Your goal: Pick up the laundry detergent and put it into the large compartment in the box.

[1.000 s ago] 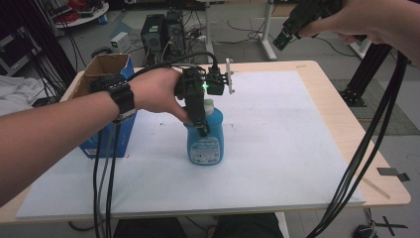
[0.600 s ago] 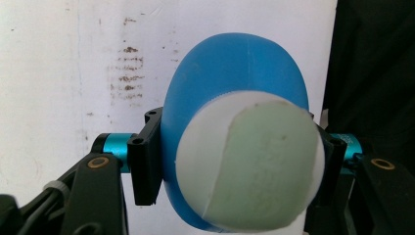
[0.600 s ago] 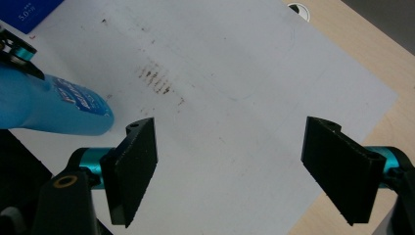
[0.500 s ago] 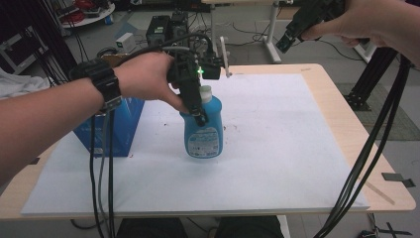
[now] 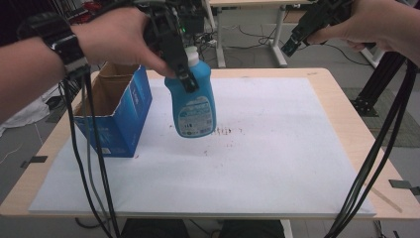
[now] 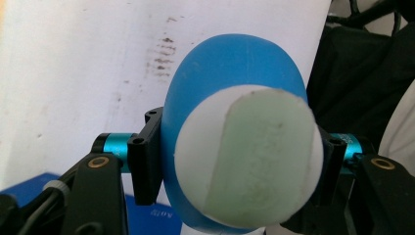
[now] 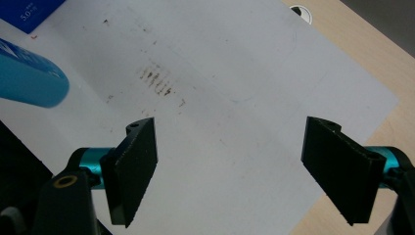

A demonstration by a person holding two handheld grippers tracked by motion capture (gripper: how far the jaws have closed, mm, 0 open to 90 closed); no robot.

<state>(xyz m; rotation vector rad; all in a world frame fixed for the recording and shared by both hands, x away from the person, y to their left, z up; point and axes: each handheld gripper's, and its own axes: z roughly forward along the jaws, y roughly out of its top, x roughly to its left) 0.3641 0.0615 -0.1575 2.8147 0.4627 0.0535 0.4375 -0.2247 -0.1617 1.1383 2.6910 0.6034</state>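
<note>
A blue bottle point(image 5: 193, 101) with a white cap point(image 5: 191, 53) and a printed label hangs in the air above the white sheet point(image 5: 277, 148). My left gripper point(image 5: 181, 64) is shut on its neck from above. In the left gripper view the bottle's white cap point(image 6: 249, 156) sits between the two black jaws, the blue body point(image 6: 230, 68) behind it. My right gripper point(image 5: 297, 42) is held high over the table's far right, open. In the right gripper view its open jaws point(image 7: 230, 171) frame bare white sheet, and the bottle's base point(image 7: 29, 81) shows at the left.
An open blue cardboard box point(image 5: 119, 111) stands at the left of the sheet, close beside the bottle. Dark smudges point(image 5: 225, 131) mark the sheet's middle. Black cables point(image 5: 376, 158) hang from both grippers. The wooden table point(image 5: 356, 114) rims the sheet.
My left gripper has lifted the blue bottle off the sheet and carried it up and slightly left, tilting it. The right gripper has stayed raised and open.
</note>
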